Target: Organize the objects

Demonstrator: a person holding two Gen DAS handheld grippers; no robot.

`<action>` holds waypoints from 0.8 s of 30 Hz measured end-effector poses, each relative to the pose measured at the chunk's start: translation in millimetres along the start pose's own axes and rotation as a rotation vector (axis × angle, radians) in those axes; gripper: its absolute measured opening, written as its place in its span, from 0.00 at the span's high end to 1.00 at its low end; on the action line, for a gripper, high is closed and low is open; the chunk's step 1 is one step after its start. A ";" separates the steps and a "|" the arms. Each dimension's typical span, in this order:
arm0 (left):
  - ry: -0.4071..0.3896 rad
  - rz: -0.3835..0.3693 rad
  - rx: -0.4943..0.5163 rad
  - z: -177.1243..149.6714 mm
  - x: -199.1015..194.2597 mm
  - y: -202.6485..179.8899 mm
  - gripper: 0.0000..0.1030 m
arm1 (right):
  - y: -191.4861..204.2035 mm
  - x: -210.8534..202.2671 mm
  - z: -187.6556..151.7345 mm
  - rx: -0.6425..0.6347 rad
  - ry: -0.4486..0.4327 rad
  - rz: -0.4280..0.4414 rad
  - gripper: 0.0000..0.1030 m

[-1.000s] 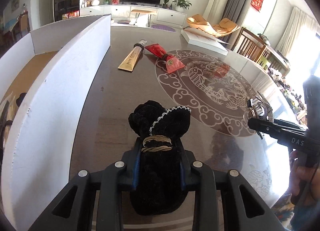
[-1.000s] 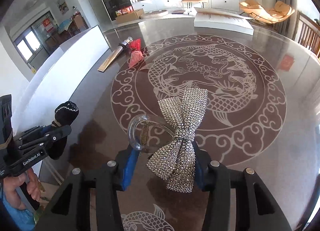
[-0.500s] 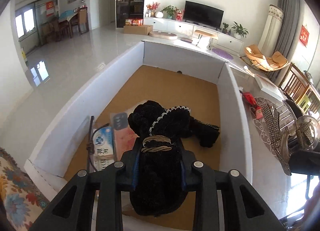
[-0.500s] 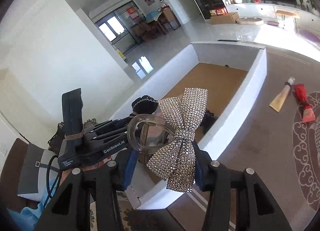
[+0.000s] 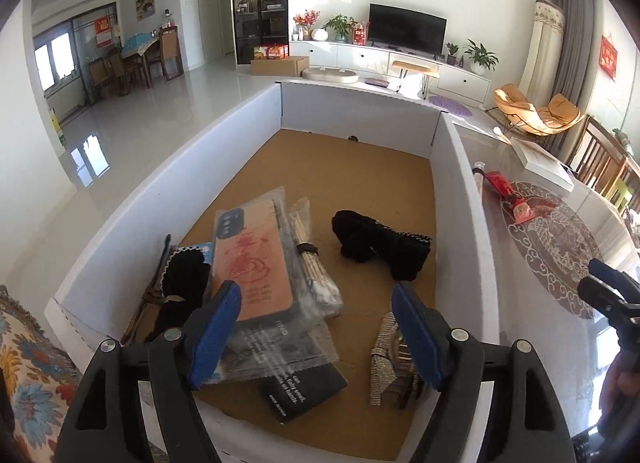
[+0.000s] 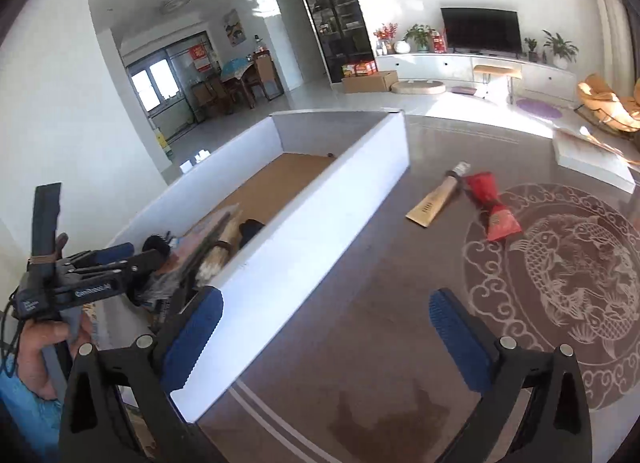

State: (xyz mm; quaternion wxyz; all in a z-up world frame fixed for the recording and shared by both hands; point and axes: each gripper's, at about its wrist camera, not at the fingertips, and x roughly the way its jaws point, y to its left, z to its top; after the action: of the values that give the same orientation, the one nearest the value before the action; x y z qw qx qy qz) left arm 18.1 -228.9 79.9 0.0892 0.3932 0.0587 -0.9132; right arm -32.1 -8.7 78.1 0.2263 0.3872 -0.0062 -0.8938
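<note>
Rhinestone bow clip [image 5: 390, 359]: lay released on the cardboard floor at the near right corner of the white box [image 5: 464, 199], partly hidden behind the left claw's right finger.
Black hair tie [image 5: 182, 283]: rested at the near left of the box floor, part under a bagged phone case [image 5: 250, 267].
Left claw [image 5: 316, 337]: spread, jaws just opened, nothing between the pads; hung over the near end of the box.
Right claw [image 6: 326, 337]: spread wide, jaws just opened, nothing held; hung over the brown surface [image 6: 360, 263] just outside the box's right wall.
Step in hand: release judged done for both pieces. Best done by lifting both claws straight clear of the walls, without snagging the plastic bags.
Box contents: phone case in a clear bag, a bagged bundle of sticks [image 5: 312, 263], a black booklet [image 5: 304, 391], a second black velvet piece [image 5: 380, 247] mid-floor; far half bare.
Left on the surface: gold tube [image 6: 434, 203] and red tube [image 6: 490, 205], touching at their caps, well apart from the right claw. Likely next to collect.
</note>
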 end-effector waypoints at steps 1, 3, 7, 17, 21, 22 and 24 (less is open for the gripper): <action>-0.018 -0.040 0.012 -0.3 -7.2 -12.8 0.25 | -21.8 2.4 -9.3 0.019 0.028 -0.084 0.00; -0.045 -0.126 0.046 -1.5 -20.6 -40.3 0.19 | -61.0 4.0 -28.0 0.067 0.069 -0.213 0.00; -0.084 -0.261 0.135 -10.4 -41.1 -101.5 0.00 | -117.2 -7.0 -41.0 0.120 0.103 -0.348 0.00; 0.047 -0.289 0.297 -57.9 27.8 -208.5 0.00 | -127.9 12.2 -60.7 0.118 0.174 -0.323 0.00; 0.060 -0.250 0.295 -58.2 49.0 -214.4 0.00 | -121.5 12.1 -65.9 0.079 0.152 -0.324 0.00; 0.065 -0.246 0.291 -56.8 54.0 -214.7 0.00 | -121.4 12.4 -65.7 0.080 0.150 -0.327 0.00; 0.088 -0.233 0.285 -53.6 66.0 -214.5 0.00 | -120.8 13.1 -65.4 0.080 0.151 -0.331 0.00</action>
State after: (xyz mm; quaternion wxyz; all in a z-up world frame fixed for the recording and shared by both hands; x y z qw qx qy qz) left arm -33.4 -17.5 3.1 -0.0765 0.4322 -0.0224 -0.8983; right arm -42.7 105.1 0.8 0.0605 0.4574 0.0391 -0.8863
